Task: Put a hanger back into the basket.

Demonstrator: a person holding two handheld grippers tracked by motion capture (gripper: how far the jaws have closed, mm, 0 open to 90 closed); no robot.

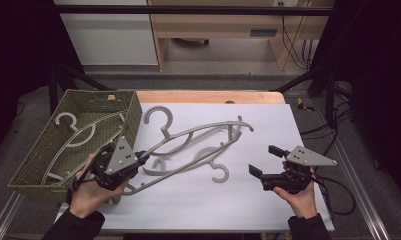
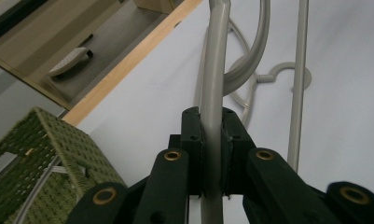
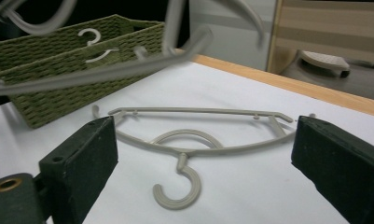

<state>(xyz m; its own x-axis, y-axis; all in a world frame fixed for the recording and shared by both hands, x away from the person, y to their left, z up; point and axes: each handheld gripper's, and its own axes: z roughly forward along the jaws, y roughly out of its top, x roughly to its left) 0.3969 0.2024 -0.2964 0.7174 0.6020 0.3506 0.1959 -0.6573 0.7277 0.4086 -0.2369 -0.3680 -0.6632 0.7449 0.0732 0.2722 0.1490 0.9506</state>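
My left gripper [image 1: 139, 159] is shut on one arm of a grey plastic hanger [image 1: 203, 129], which tilts up off the white sheet beside the basket. In the left gripper view its jaws [image 2: 212, 119] clamp the hanger's bar [image 2: 217, 56]. A second grey hanger [image 1: 219, 175] lies flat on the sheet under it, hook toward me. My right gripper [image 1: 265, 160] stands open to the right of that hanger with nothing between its pads. In the right gripper view the flat hanger [image 3: 194, 140] lies ahead of the open jaws, and the lifted hanger [image 3: 105, 70] crosses above, blurred.
A green woven basket [image 1: 38, 145] stands at the left with a grey hanger [image 1: 80, 132] inside; it also shows as the basket [image 3: 58, 93] in the right gripper view. The white sheet [image 1: 213, 200] covers a wooden table [image 1: 208, 96]. Cables trail off at the right.
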